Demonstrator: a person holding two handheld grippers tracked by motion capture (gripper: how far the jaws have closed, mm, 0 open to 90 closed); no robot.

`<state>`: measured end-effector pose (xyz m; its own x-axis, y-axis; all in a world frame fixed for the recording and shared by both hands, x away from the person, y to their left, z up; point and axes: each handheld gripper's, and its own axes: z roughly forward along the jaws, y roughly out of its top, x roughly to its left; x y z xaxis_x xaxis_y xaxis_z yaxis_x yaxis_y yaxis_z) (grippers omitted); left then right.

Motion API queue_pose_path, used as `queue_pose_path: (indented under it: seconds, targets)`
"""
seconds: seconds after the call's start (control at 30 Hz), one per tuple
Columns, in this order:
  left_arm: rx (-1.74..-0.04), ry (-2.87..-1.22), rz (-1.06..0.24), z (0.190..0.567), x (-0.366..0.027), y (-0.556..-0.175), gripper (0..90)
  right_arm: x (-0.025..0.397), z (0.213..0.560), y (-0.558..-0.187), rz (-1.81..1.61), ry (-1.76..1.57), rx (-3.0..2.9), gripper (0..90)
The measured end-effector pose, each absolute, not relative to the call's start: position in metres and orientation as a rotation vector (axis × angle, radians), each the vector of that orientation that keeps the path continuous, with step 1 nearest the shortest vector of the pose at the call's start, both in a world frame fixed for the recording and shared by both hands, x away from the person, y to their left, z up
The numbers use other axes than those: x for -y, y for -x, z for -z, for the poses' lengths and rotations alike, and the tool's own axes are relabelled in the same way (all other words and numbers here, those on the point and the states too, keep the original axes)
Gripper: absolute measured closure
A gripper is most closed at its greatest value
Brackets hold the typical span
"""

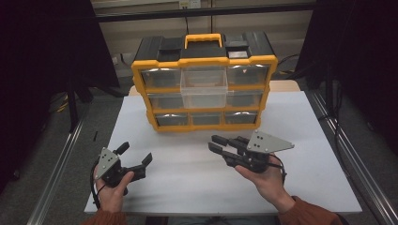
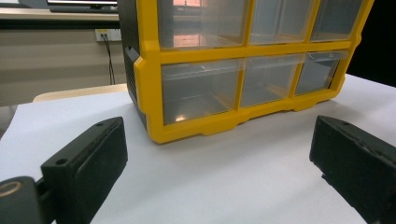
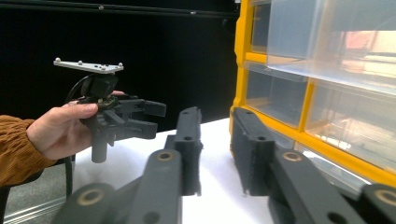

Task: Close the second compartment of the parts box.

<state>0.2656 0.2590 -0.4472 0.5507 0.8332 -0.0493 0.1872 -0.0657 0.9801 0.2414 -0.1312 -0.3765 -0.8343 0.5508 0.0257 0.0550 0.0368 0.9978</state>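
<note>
A yellow and black drawer cabinet [image 1: 141,86] with clear drawers stands at the back middle of the white table [image 1: 187,183]. Its top middle drawer [image 1: 204,86] is pulled out toward me and looks empty. My left gripper [image 1: 135,153] rests at the front left, open wide and holding nothing; in the left gripper view [image 2: 218,140] it faces the cabinet's [image 2: 149,84] lower left corner. My right gripper [image 1: 214,143] hovers just in front of the cabinet's bottom row, open with a narrow gap and empty. In the right gripper view [image 3: 216,126] the pulled-out drawer [image 3: 327,37] juts out above it.
Metal rails run along both sides of the table [image 1: 61,159]. Dark curtains hang left and right. In the right gripper view, a hand holds the left gripper [image 3: 152,119] off the cabinet's [image 3: 240,56] left side. Bare white tabletop lies between the two grippers.
</note>
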Motion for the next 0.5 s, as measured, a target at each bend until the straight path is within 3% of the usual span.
queue_pose_path:
  seconds: [0.33,0.5]
  targets:
    - [-0.887,-1.580,-0.670,0.446,-0.260,-0.265,4.1,0.115,0.372,-0.252,-1.879,-0.587,-1.980,89.6]
    - [-0.891,-1.587,-0.678,0.446,-0.259,-0.264,4.1,0.114,0.367,-0.259,-1.889,-0.576,-1.968,90.0]
